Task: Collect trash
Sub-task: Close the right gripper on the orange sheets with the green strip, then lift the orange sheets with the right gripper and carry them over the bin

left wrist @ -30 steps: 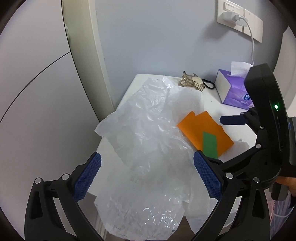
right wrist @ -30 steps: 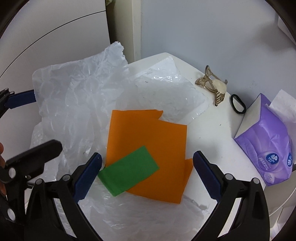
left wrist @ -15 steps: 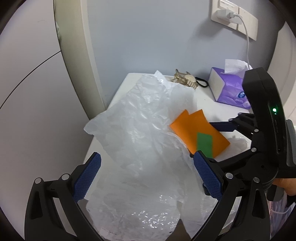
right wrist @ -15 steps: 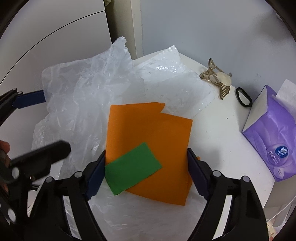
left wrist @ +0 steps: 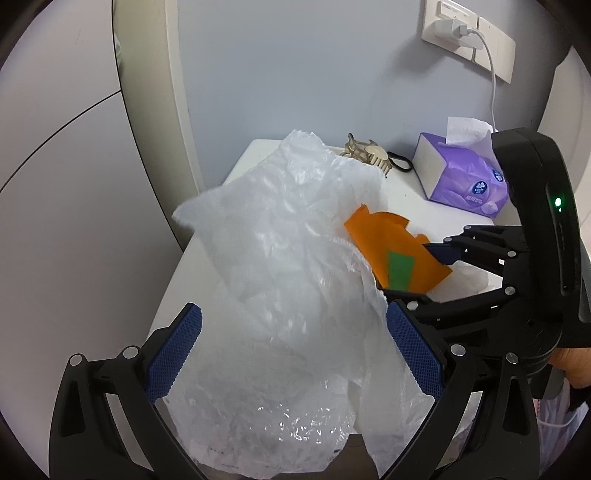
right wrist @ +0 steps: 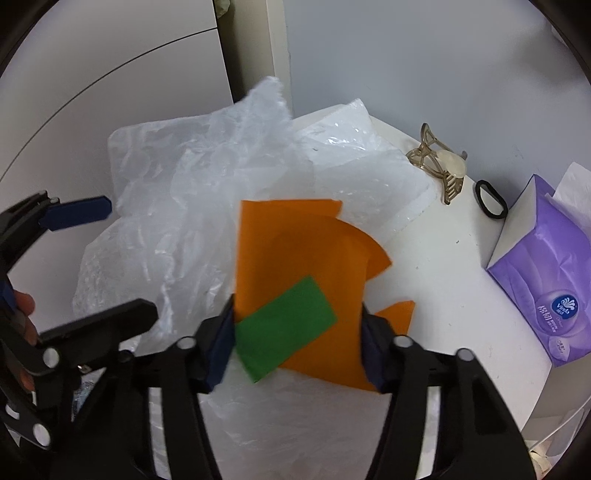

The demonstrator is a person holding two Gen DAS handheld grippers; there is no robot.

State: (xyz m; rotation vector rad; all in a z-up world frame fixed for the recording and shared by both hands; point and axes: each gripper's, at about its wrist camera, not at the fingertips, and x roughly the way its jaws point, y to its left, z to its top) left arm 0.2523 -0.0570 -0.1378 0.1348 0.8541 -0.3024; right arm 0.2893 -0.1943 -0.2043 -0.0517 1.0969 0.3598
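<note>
A crumpled clear plastic bag [left wrist: 288,258] [right wrist: 184,184] lies over the left part of a white table [right wrist: 461,295]. On it rest sheets of orange paper [right wrist: 295,251] [left wrist: 373,236] with a green slip [right wrist: 284,332] [left wrist: 400,271] on top. My right gripper [right wrist: 297,339] [left wrist: 413,273] is closing, and its pads press the orange sheet's two side edges so that it bows upward; the green slip sits between them. My left gripper [left wrist: 293,350] stands open low over the bag, whose plastic fills the gap without touching the pads.
A purple tissue pack [right wrist: 546,280] [left wrist: 465,181] stands at the right. A beige hair claw [right wrist: 443,166] and a black hair tie [right wrist: 491,199] lie near the wall. A wall socket with a white charger [left wrist: 461,33] is above. A door frame borders the table's left.
The right jaws have narrowed from wide open onto the orange paper, which now buckles up. The bag's far edge has risen and shifted. The left gripper stays open.
</note>
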